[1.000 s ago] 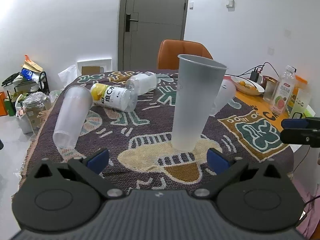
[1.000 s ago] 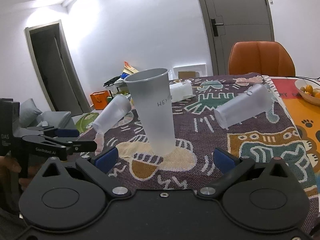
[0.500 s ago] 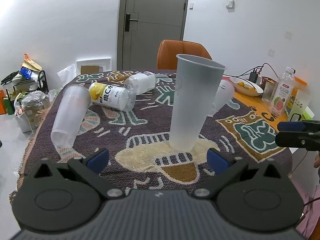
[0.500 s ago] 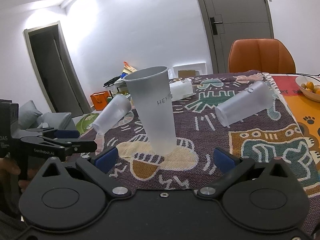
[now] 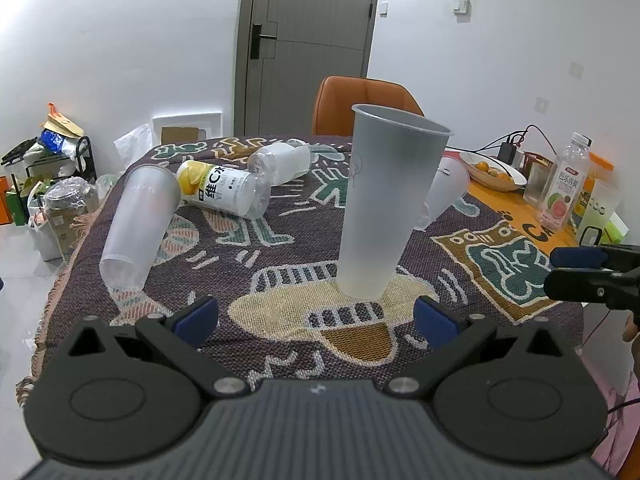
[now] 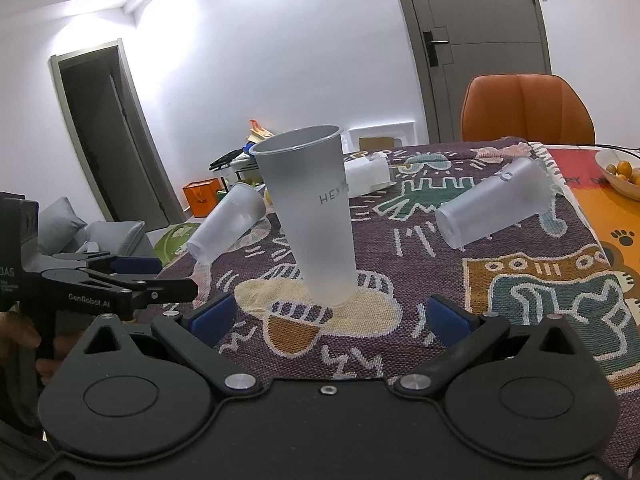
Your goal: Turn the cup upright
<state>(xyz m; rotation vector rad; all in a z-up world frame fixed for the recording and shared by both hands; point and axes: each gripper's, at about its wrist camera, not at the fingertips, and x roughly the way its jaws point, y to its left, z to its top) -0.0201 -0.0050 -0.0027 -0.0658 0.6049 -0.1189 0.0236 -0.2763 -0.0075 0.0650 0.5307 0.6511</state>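
The frosted cup (image 5: 384, 204) stood upright, mouth up, on the patterned worktop (image 5: 280, 240), near both tools. The left tool (image 5: 316, 316) and right tool (image 6: 330, 316) gaped wide, holding nothing.

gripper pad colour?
Blue pads on black fingers, both grippers. Clearest in the left wrist view.

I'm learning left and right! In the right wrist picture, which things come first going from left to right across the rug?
Left gripper → lying cup → standing cup → second lying cup → fruit bowl.
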